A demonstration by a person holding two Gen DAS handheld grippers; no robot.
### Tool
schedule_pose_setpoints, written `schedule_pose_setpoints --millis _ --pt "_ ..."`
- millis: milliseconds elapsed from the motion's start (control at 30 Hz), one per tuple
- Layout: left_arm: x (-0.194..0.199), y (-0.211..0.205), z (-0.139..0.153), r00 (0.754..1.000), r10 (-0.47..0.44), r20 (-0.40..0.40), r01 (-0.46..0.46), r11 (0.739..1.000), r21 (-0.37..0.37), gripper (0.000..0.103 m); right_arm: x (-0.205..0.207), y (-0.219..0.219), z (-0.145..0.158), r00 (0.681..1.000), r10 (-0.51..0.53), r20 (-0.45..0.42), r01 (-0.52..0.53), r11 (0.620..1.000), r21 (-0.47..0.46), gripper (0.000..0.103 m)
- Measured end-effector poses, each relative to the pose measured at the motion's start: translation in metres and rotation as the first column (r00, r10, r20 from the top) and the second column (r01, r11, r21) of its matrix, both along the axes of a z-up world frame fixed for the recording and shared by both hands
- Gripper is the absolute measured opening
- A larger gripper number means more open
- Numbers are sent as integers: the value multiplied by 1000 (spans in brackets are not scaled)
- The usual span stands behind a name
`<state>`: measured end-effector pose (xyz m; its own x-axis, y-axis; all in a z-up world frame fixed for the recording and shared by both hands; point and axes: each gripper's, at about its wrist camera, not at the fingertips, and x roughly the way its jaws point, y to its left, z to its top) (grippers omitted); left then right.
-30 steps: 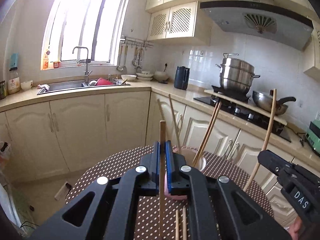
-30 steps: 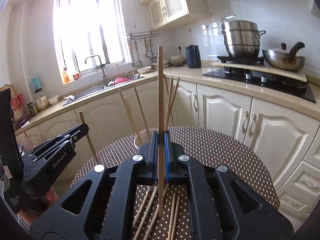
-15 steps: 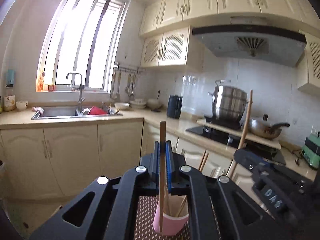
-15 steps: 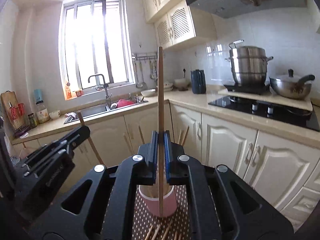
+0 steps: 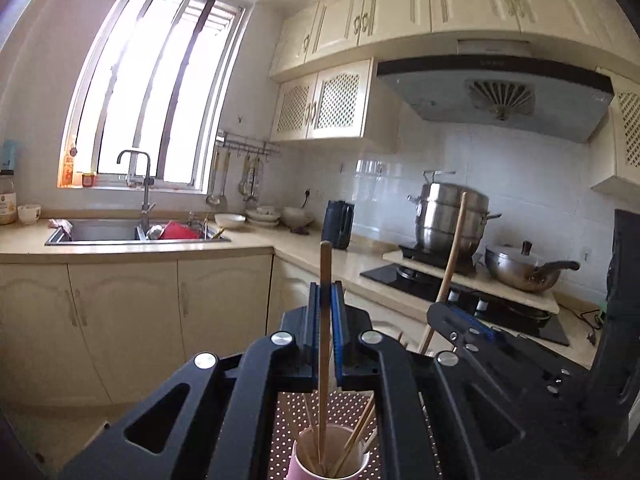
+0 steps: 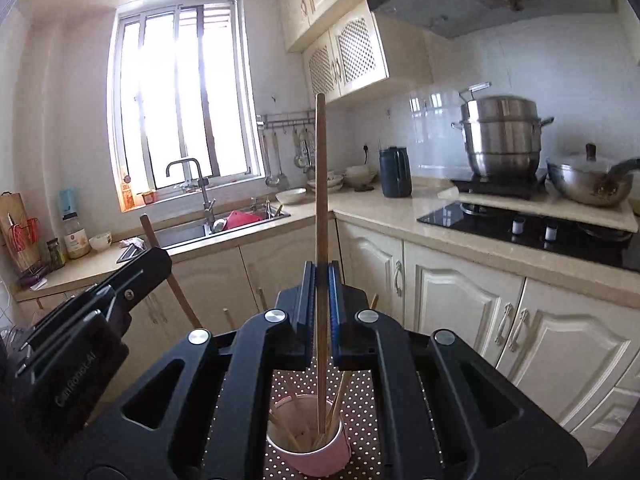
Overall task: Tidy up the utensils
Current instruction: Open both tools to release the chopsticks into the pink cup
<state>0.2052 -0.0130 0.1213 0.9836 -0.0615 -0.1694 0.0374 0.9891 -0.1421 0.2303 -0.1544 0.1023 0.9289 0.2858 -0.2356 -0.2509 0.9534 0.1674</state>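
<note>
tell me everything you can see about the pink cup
The pink cup is a small round container, pale inside, opaque, standing upright on the brown polka-dot tablecloth. Several wooden chopsticks lean inside against its rim. Two more chopsticks, one clamped in each tool, point down into its open mouth. Whether they touch the bottom cannot be told.

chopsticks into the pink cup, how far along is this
Partly done. Several wooden chopsticks already stand in the pink round cup on the brown polka-dot tablecloth. In hand: the left gripper is shut on one upright wooden chopstick, the right gripper on a longer one, both low ends at the cup's mouth. Left: release both. Any chopsticks lying on the table are hidden now.
</note>
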Motion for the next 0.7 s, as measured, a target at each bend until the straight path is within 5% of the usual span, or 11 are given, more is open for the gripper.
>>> schedule_pose_setpoints --millis 367,400,433,467,533,700 --pt "47 11 -70 975 -7 -222 19 998 52 7 37 16 -72 962 72 -265 -90 994 -58 7" --pt "48 12 -75 973 -8 -232 22 998 58 15 37 15 -76 961 58 -272 -78 995 -63 8" --pt "48 15 -79 970 -2 -243 19 997 69 31 35 14 -78 960 48 -275 -69 995 -67 10" --pt "47 17 -82 969 6 -245 12 997 73 35 34 11 -80 959 35 -281 -57 996 -71 14" --pt "44 23 -87 968 14 -252 5 997 72 35 31 4 -83 958 7 -286 -28 997 -70 55" --pt "32 31 -95 961 19 -275 1 997 75 35 13 -6 -83 965 -27 -261 8 997 -74 61"
